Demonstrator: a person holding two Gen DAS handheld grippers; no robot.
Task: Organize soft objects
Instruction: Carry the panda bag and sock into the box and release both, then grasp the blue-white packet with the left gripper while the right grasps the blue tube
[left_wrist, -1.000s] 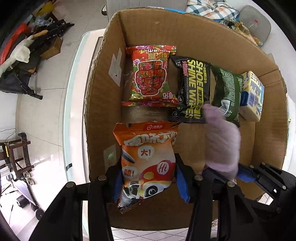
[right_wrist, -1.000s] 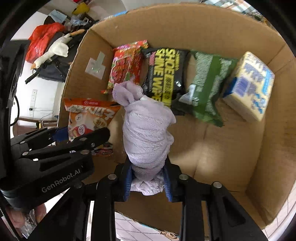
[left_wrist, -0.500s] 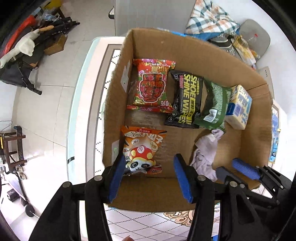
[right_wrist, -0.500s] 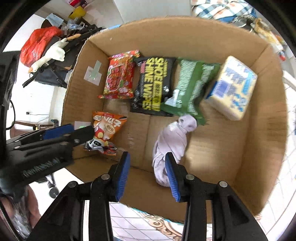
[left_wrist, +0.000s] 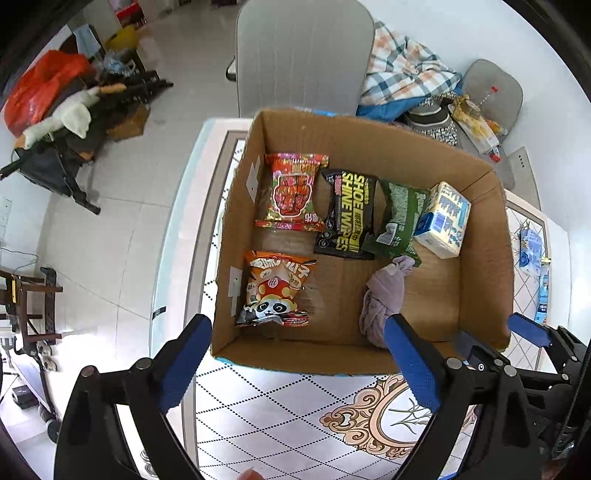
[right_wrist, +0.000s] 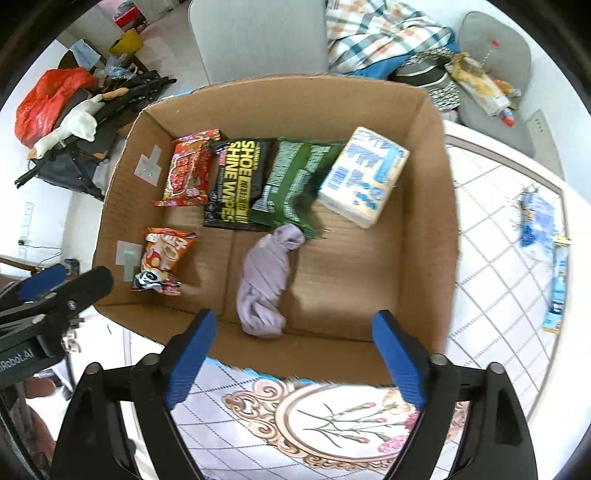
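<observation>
An open cardboard box (left_wrist: 236, 302) (right_wrist: 424, 258) stands on the patterned table. Inside lie an orange panda snack bag (left_wrist: 275, 288) (right_wrist: 162, 258), a lilac rolled cloth (left_wrist: 384, 295) (right_wrist: 266, 280), a red snack bag (left_wrist: 293, 192) (right_wrist: 188, 171), black shoe wipes (left_wrist: 349, 214) (right_wrist: 236, 184), a green pack (left_wrist: 399, 218) (right_wrist: 291, 181) and a yellow-blue tissue pack (left_wrist: 443, 218) (right_wrist: 364, 181). My left gripper (left_wrist: 299, 363) is open and empty above the box's near wall. My right gripper (right_wrist: 293, 358) is open and empty, also above the near wall.
Blue packets (right_wrist: 543, 229) (left_wrist: 532, 247) lie on the table right of the box. A grey chair (left_wrist: 303, 55) stands behind the box, with a plaid cloth (left_wrist: 402, 74) beside it. The table's left edge (left_wrist: 177, 221) drops to tiled floor.
Both grippers let go of their loads, the left the orange snack bag and the right the lilac cloth, opened wide and pulled back and up out of the box.
</observation>
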